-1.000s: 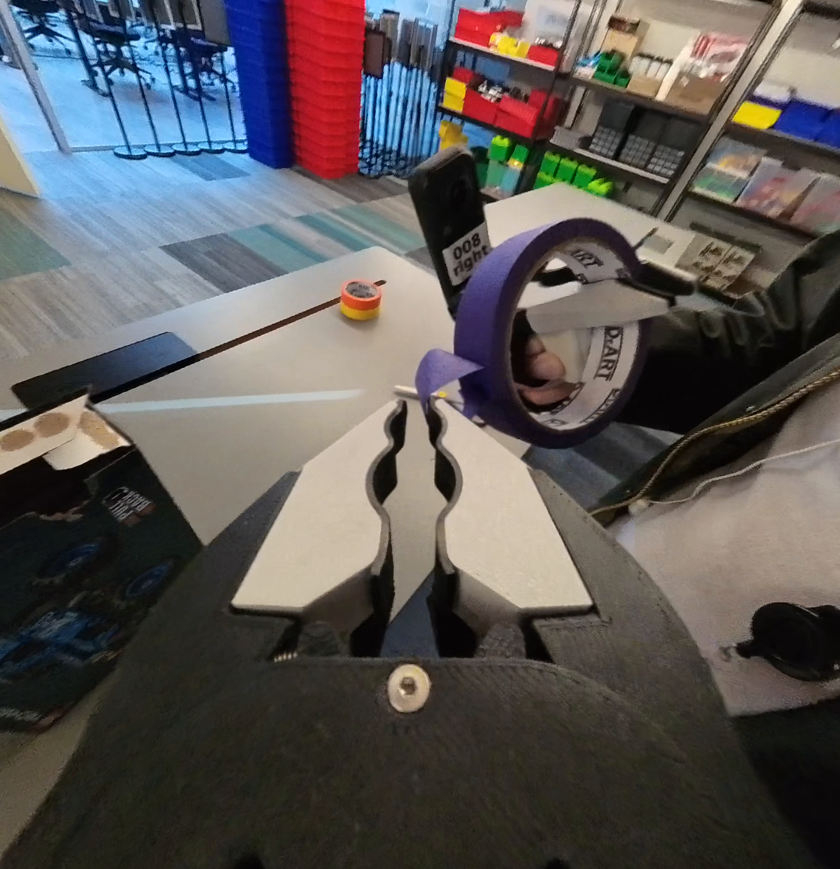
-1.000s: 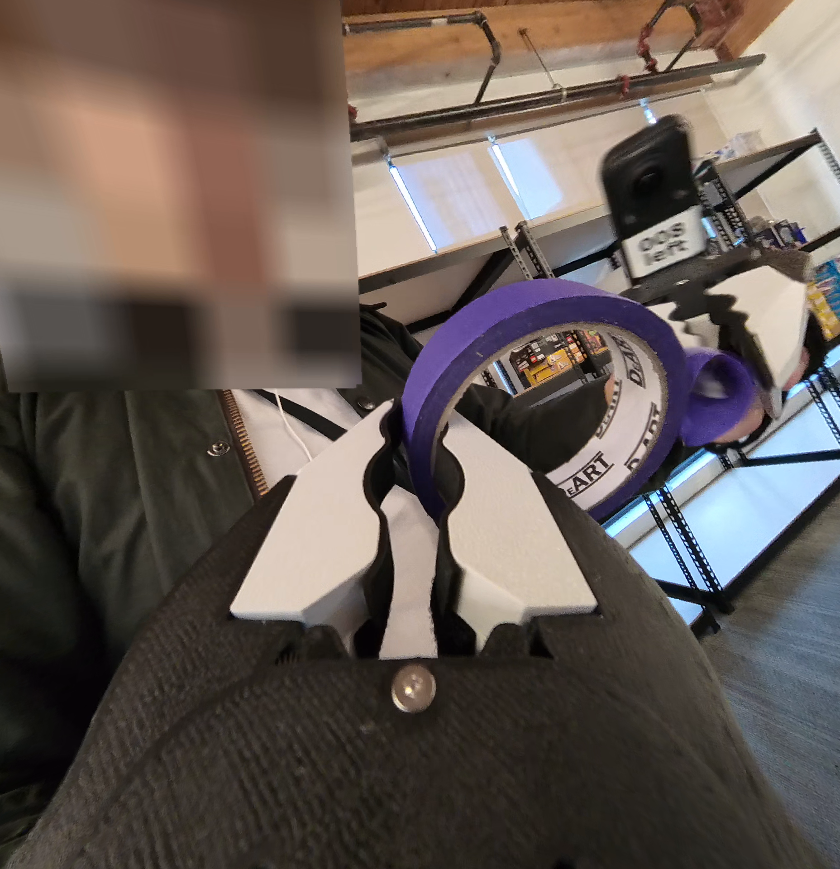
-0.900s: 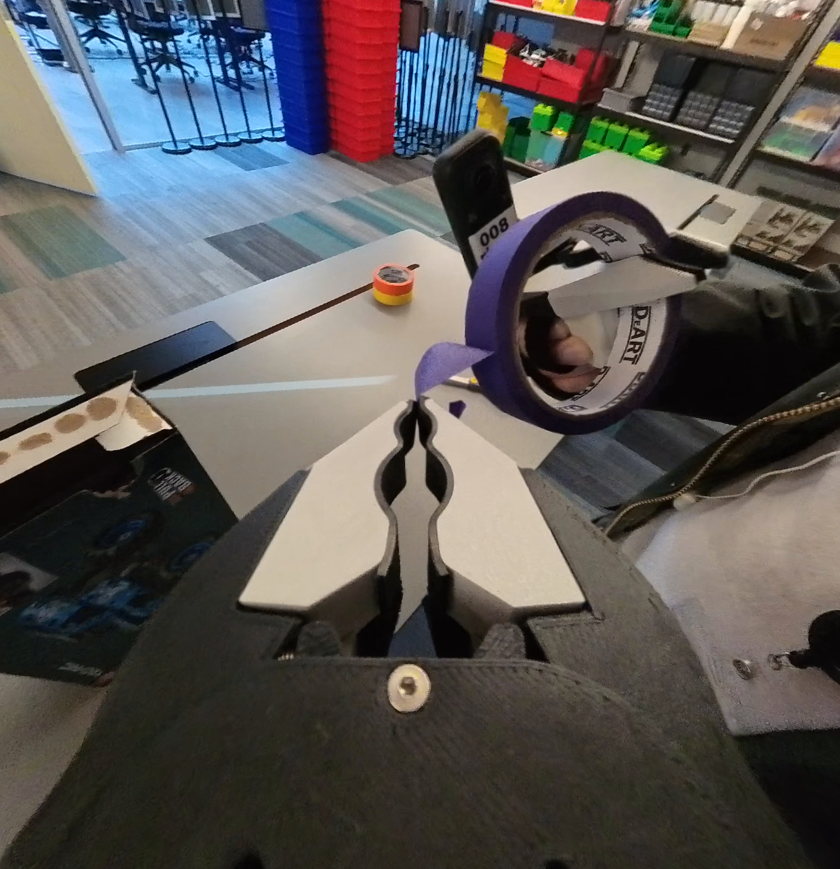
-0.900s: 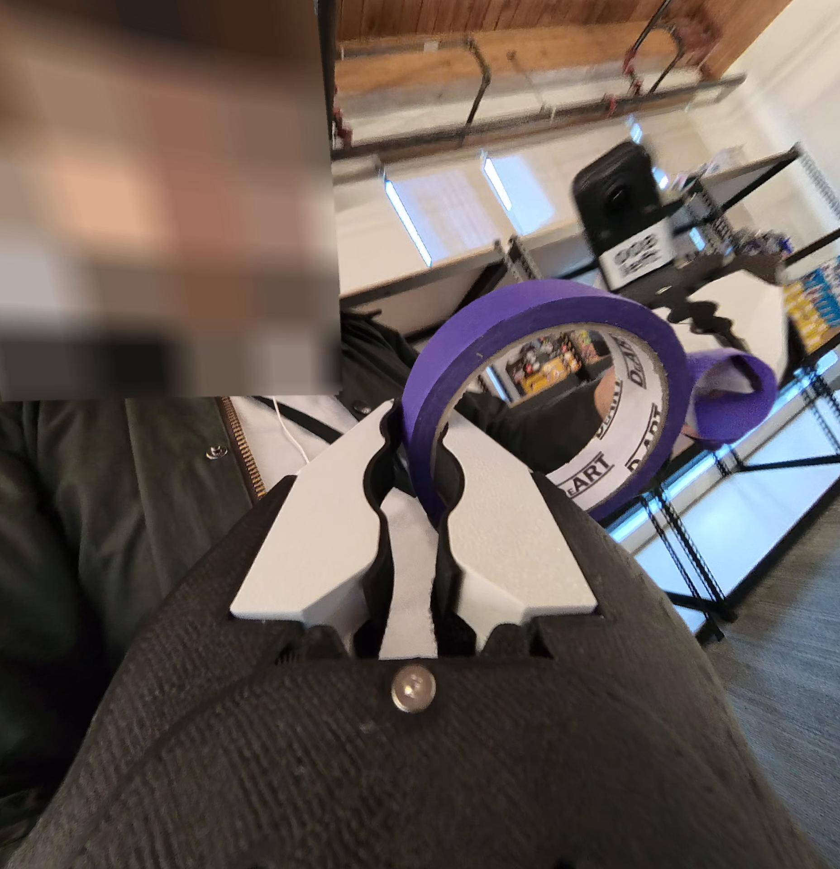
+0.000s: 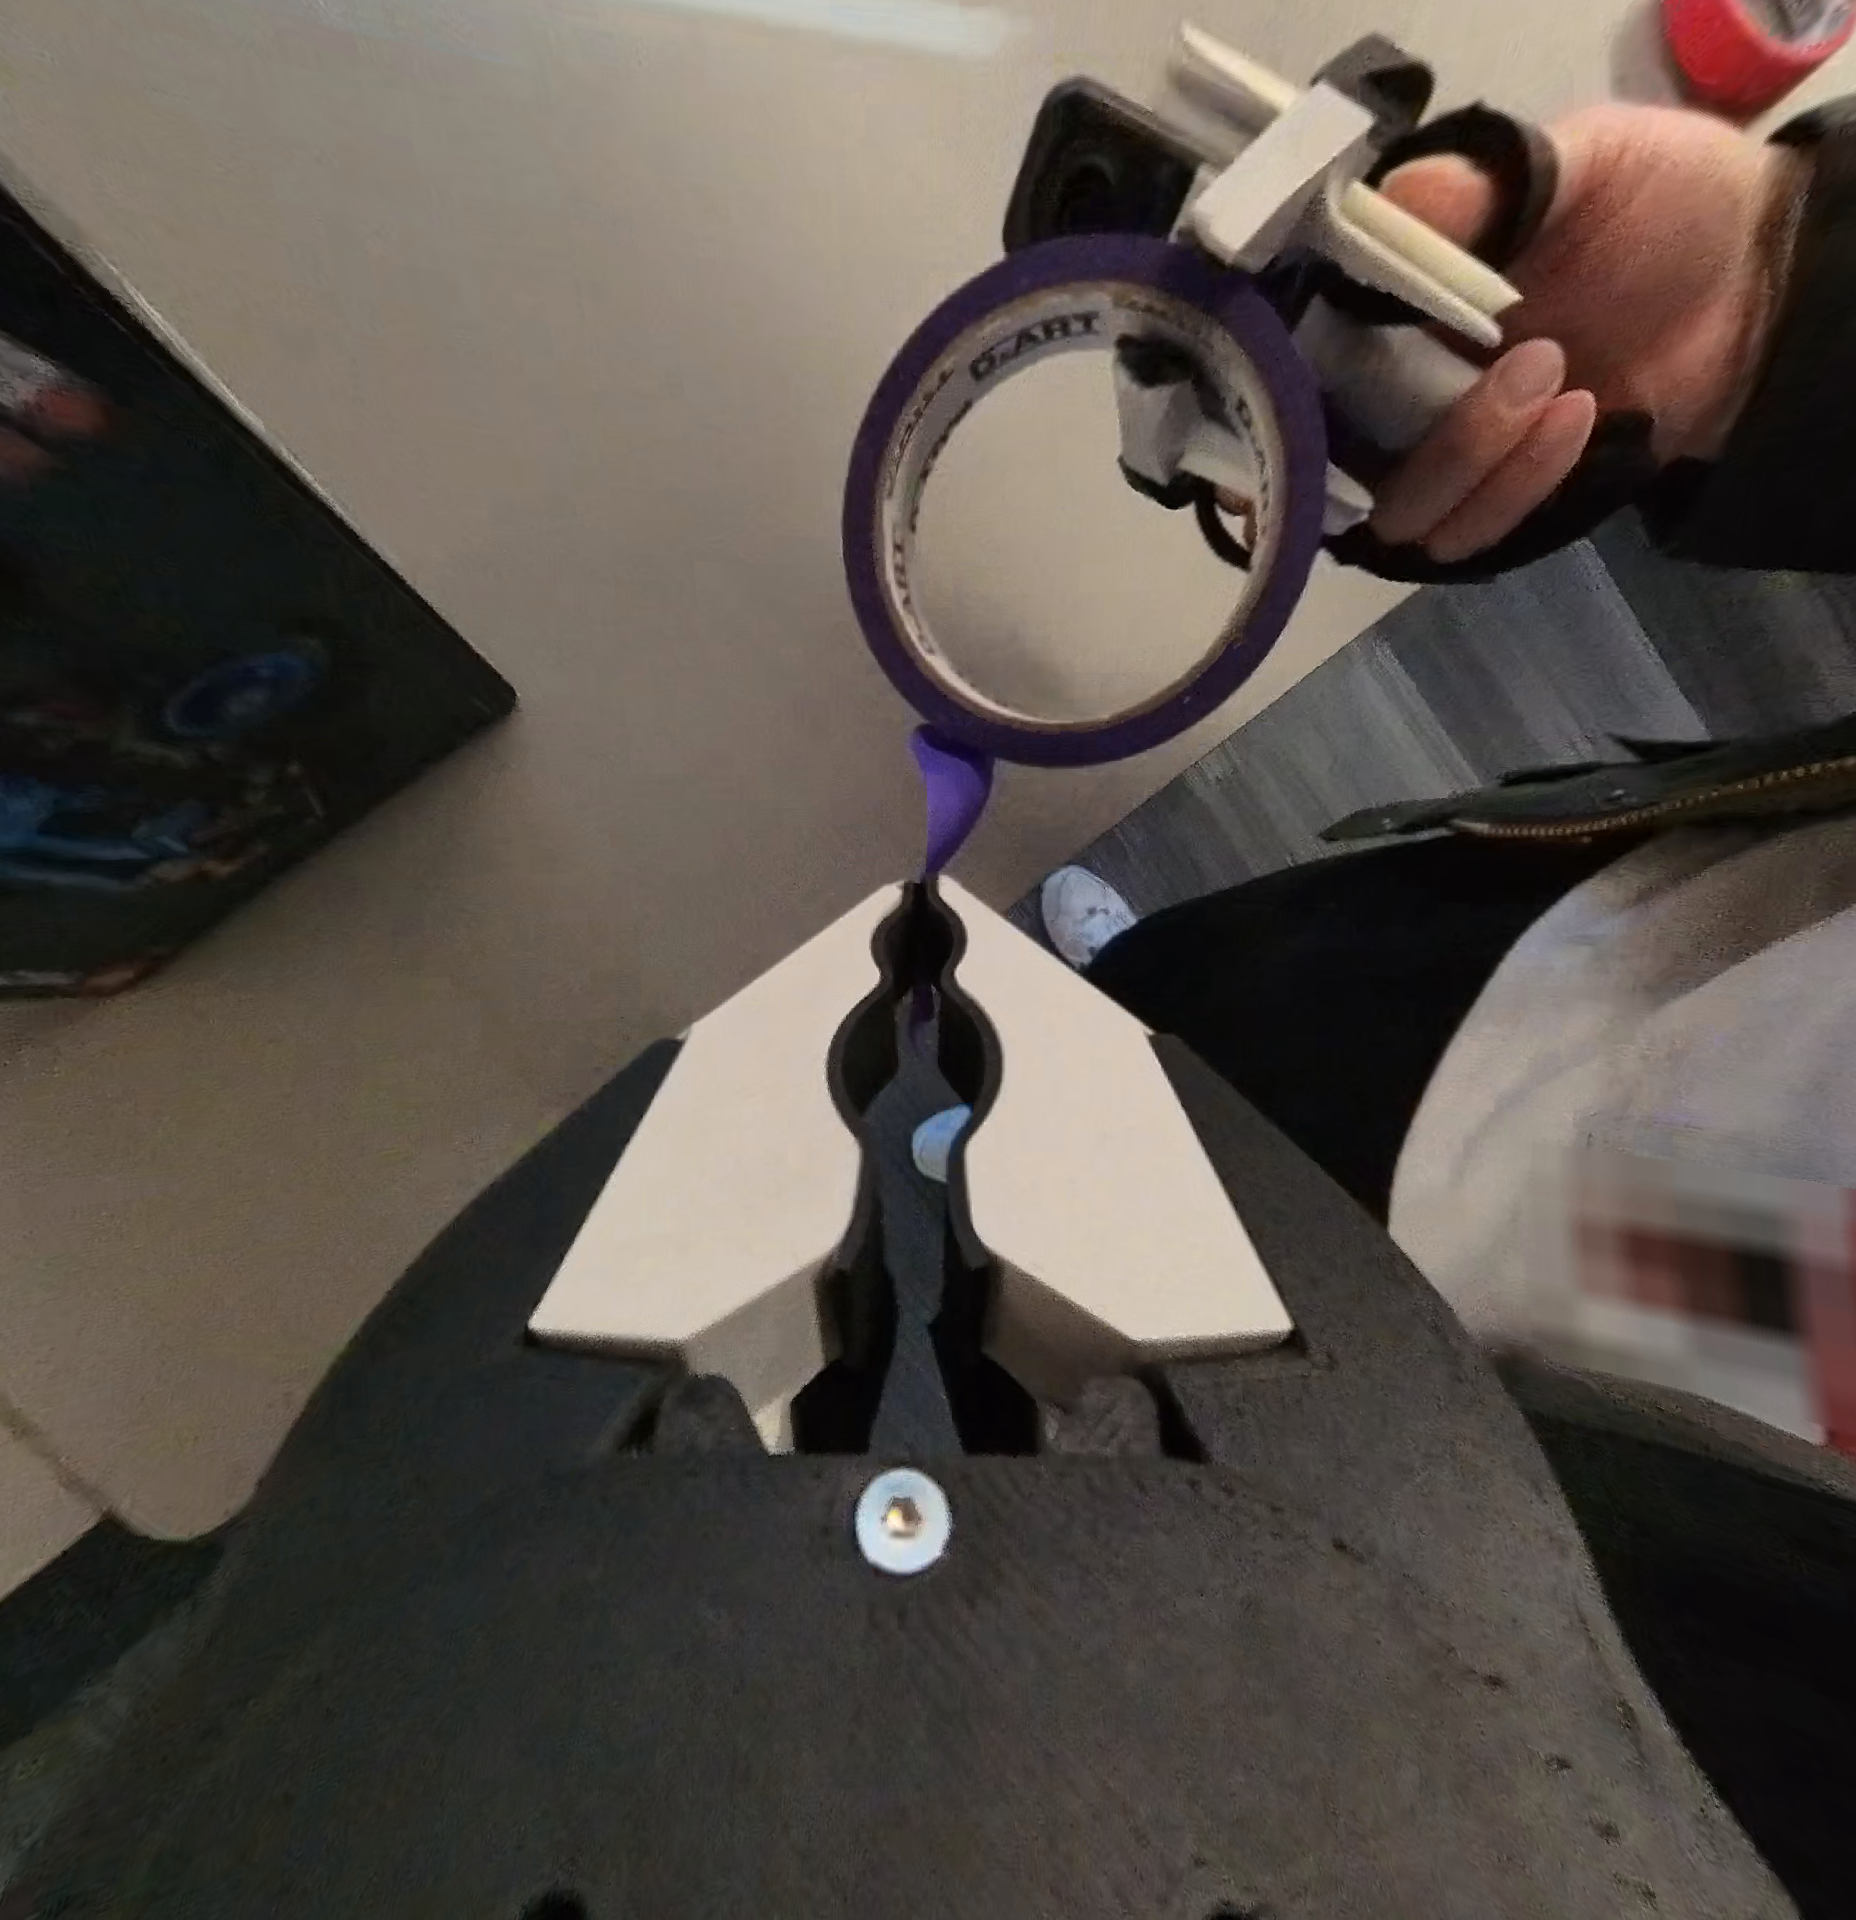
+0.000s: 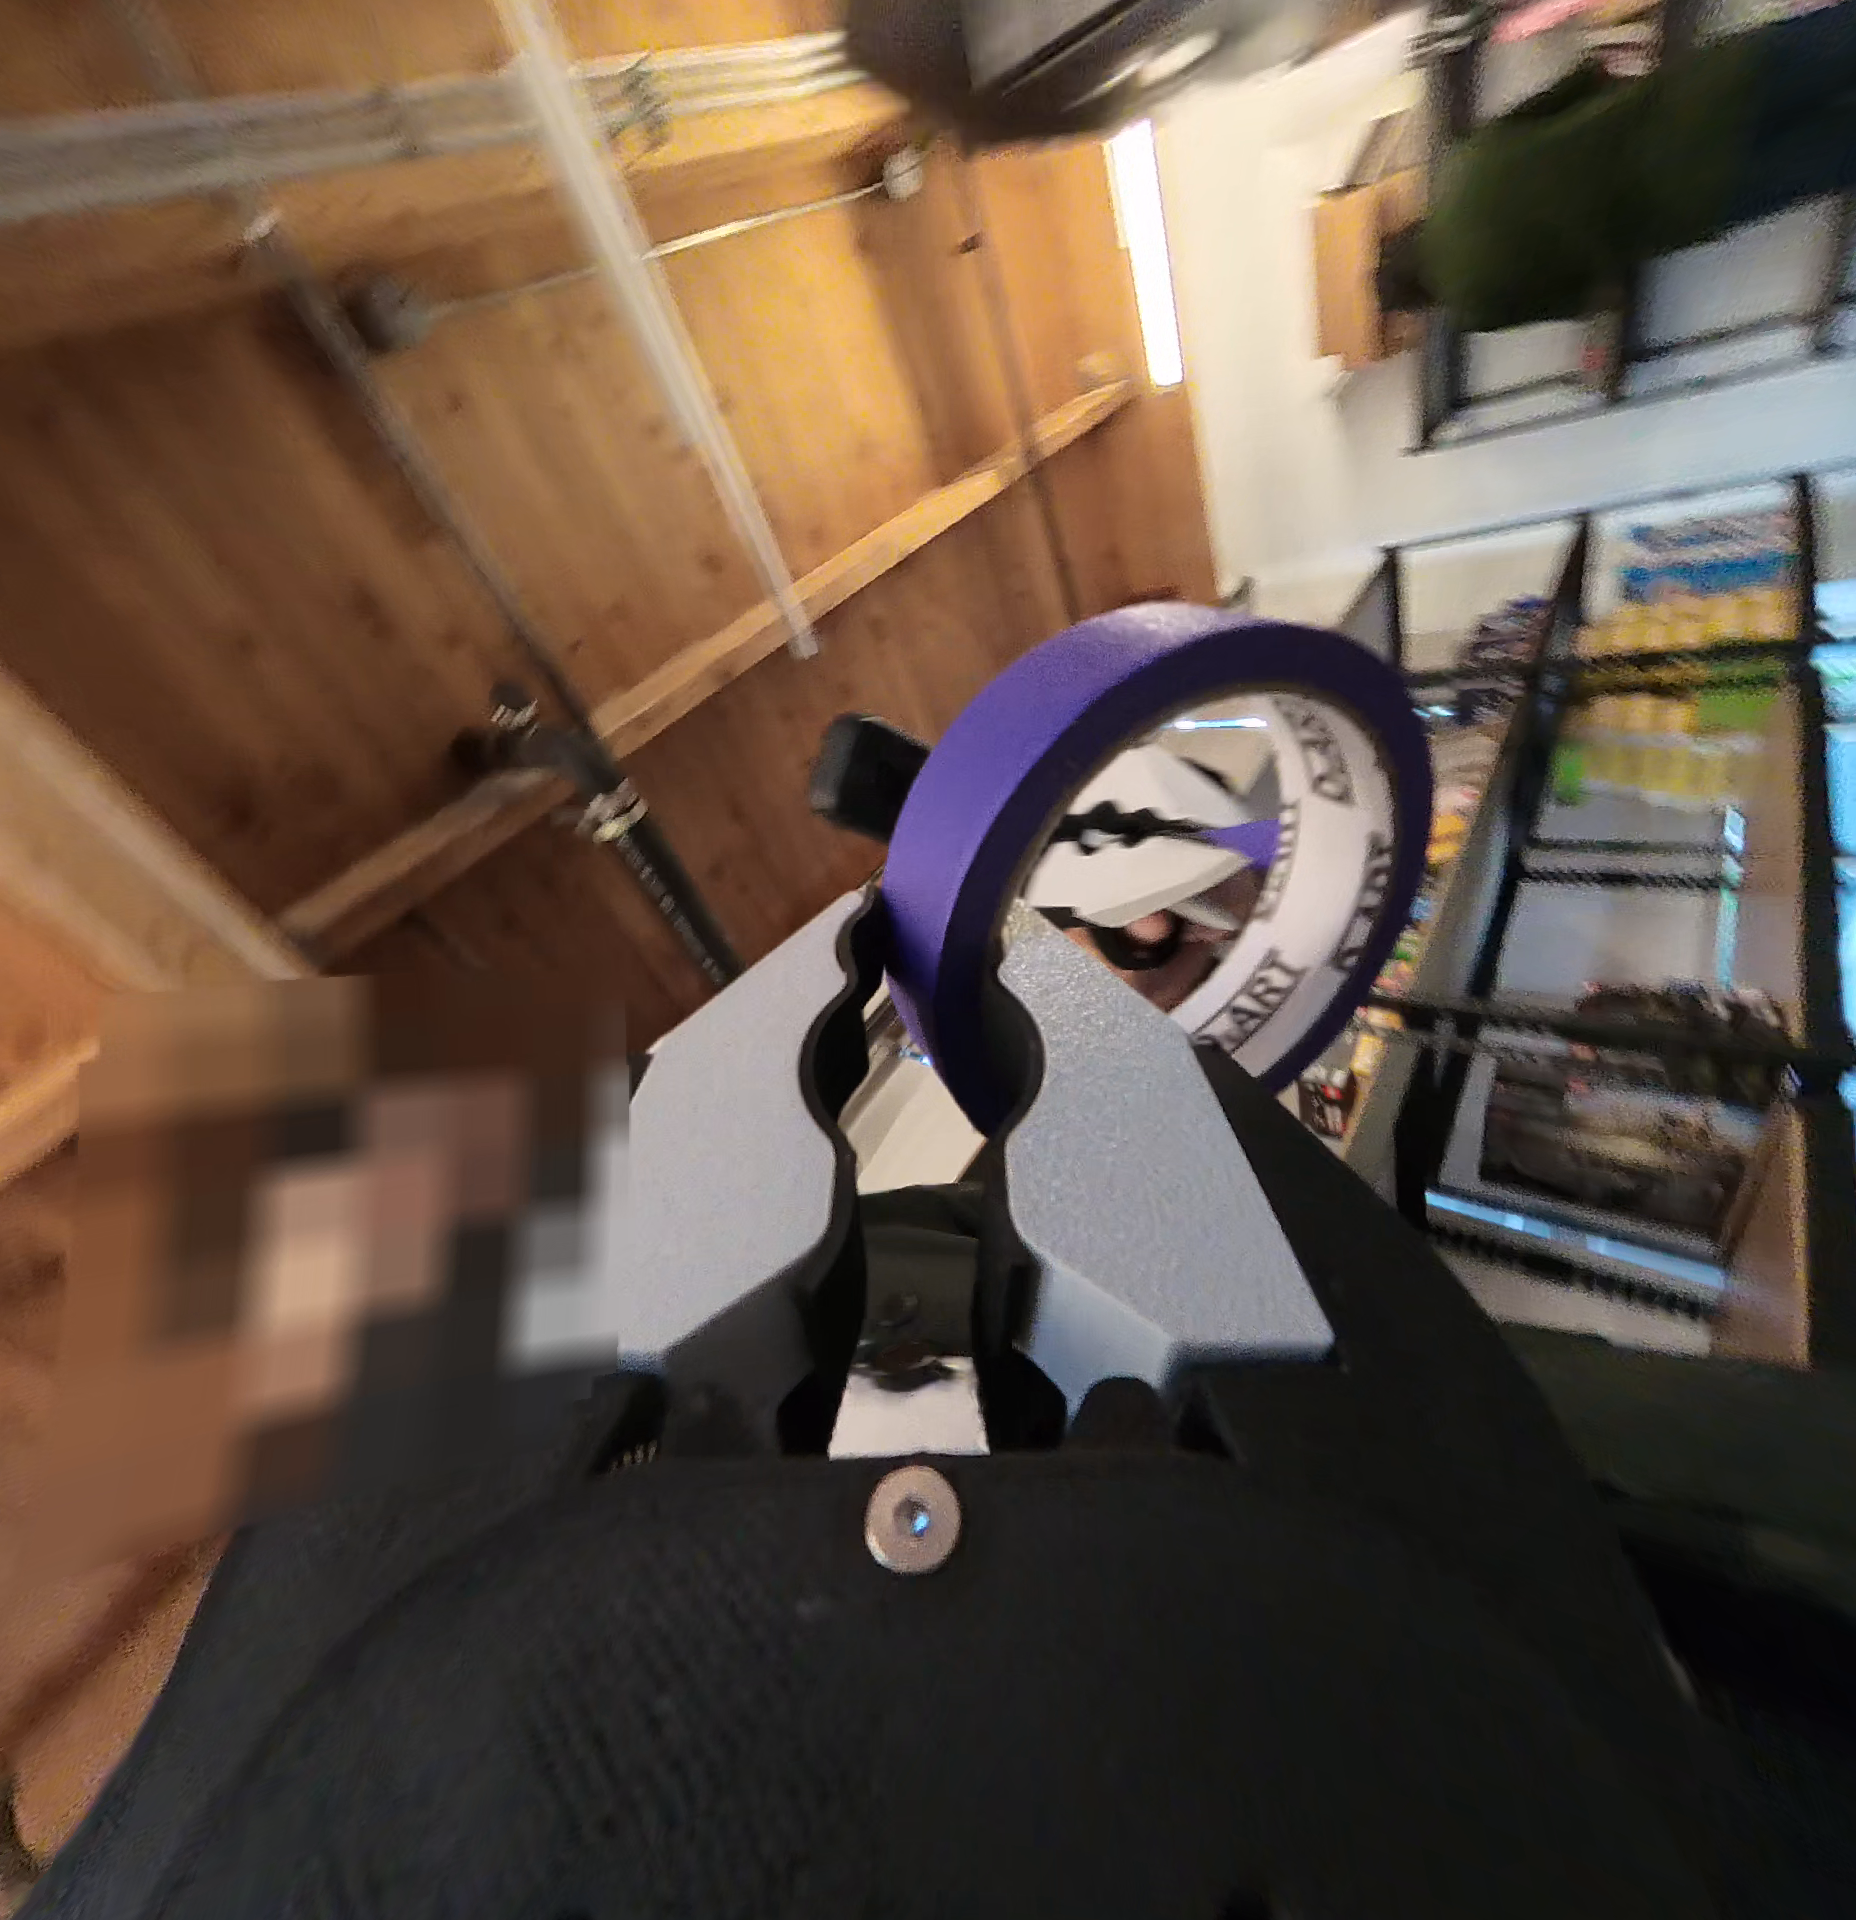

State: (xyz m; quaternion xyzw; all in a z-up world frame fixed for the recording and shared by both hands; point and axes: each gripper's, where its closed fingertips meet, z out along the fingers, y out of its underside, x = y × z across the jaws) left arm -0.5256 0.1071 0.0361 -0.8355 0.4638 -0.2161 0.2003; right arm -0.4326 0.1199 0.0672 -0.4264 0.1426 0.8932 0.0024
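1. Left wrist view: we record the left gripper [image 5: 922,891] with its two pale fingers drawn tight together at the tips, pinching the loose purple tape end [image 5: 949,792].
2. The tape end runs from those tips straight up to the lower rim of the purple tape roll [image 5: 1085,497], which hangs in the air above the pale table [image 5: 550,312] and touches nothing but the two tools.
3. The right gripper [image 5: 1308,322] grasps the roll at its upper right rim, one finger inside the ring and one outside; a hand [image 5: 1589,312] holds that tool beyond the roll.
4. A dark printed box [image 5: 145,665] lies on the table well to the left of the roll. A red tape roll [image 5: 1755,47] sits at the far upper right, well apart from the purple one.
5. Below and right of the roll we note a dark jacket edge [image 5: 1630,779] and a light garment, with a strip of grey floor [image 5: 1371,748] between table and person.
6. In the right wrist view we confirm the right gripper [image 6: 939,961] clenched on the wall of the roll [image 6: 1163,831], which stands on edge between its fingertips.
7. Through the ring we see the left gripper [image 6: 1132,842] beyond, with the purple tape end [image 6: 1251,836] at its tips.
8. Behind the roll that view is blurred: wooden boards to the left, shelving [image 6: 1682,831] to the right.
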